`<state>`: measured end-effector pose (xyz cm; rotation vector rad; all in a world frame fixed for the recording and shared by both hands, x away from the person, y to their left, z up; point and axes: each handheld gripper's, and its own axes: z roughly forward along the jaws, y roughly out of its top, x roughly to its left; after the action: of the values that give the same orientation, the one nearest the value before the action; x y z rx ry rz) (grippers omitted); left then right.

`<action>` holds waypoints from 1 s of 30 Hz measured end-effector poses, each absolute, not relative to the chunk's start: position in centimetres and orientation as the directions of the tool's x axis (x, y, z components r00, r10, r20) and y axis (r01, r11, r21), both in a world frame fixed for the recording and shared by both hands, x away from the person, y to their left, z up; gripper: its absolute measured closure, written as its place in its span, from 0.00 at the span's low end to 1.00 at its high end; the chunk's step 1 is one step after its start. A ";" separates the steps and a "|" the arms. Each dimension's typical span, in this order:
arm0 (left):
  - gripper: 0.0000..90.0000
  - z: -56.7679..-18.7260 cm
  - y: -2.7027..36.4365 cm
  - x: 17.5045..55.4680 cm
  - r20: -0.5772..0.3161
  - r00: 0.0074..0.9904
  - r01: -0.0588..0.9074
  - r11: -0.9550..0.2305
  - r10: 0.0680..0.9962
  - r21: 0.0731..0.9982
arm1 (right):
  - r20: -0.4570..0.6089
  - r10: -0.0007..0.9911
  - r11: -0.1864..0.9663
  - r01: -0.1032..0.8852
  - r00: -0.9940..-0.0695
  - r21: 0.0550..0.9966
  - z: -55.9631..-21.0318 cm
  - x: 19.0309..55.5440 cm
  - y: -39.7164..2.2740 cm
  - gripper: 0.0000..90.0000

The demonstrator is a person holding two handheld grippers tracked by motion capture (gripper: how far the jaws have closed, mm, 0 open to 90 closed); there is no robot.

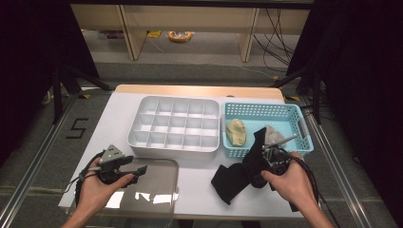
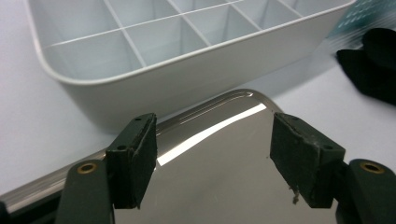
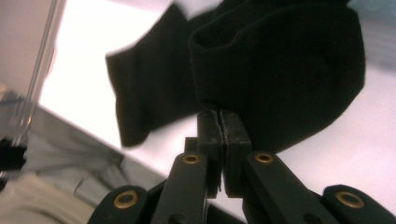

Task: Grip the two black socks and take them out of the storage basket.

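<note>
The right tool [image 3: 220, 122] has its jaws pressed together, pinching a black sock [image 1: 237, 173] that hangs down onto the white desk [image 1: 119, 118], just in front of the blue basket [image 1: 266, 111]. The left tool [image 2: 212, 158] stands spread and empty above a clear lid [image 1: 159, 187]; the white divided tray [image 1: 173, 142] lies just beyond.

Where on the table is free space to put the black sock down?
Bare table lies left of the white divided tray, and in front of it between the clear lid and the black sock held by the right gripper. The blue basket corner is crowded: it holds a yellow item and a grey item.
</note>
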<state>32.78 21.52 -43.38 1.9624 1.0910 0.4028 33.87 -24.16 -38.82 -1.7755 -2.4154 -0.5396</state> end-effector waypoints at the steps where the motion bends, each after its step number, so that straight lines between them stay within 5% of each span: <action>1: 0.35 -43.3 21.2 32.8 -0.108 0.579 0.540 -0.281 0.808 0.794 | 0.291 0.900 0.270 0.940 -0.324 0.209 -39.2 33.6 -24.1 0.98; 6: 0.35 -43.2 19.7 33.0 -0.108 0.621 0.530 -0.314 0.776 0.787 | 0.396 0.864 0.277 0.950 -0.312 0.145 -41.1 32.4 -23.5 0.97; 10: 0.35 -43.1 18.6 32.9 -0.102 0.647 0.522 -0.341 0.756 0.782 | 0.444 0.832 0.278 0.943 -0.332 0.184 -41.1 32.2 -23.4 0.84; 14: 0.35 -43.1 17.7 32.9 -0.105 0.664 0.517 -0.352 0.741 0.780 | 0.408 0.835 0.242 0.912 -0.369 0.331 -39.8 32.8 -24.6 0.80; 16: 0.35 -43.0 17.4 32.9 -0.106 0.673 0.510 -0.356 0.732 0.783 | 0.399 0.892 0.123 0.964 -0.211 0.236 -39.2 32.7 -24.6 0.78; 17: 0.35 -43.0 17.2 32.8 -0.101 0.679 0.509 -0.367 0.727 0.779 | 0.334 0.898 0.189 0.936 -0.287 0.299 -39.9 33.2 -25.6 0.76; 21: 0.35 -42.9 16.7 32.8 -0.097 0.684 0.506 -0.374 0.723 0.777 | 0.299 0.931 0.137 0.961 -0.207 0.239 -41.8 33.7 -26.7 0.71; 24: 0.35 -42.9 16.5 32.9 -0.104 0.687 0.505 -0.371 0.719 0.779 | 0.274 0.929 0.181 0.951 -0.249 0.250 -43.2 34.2 -27.2 0.67; 30: 0.35 -43.0 16.3 32.9 -0.101 0.690 0.506 -0.378 0.716 0.775 | 0.312 0.891 0.260 0.934 -0.330 0.244 -45.0 34.4 -26.7 0.75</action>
<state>32.89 16.30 -42.95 2.0613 0.9357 0.3185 34.40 -26.66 -44.98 -1.7487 -2.4034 -0.5910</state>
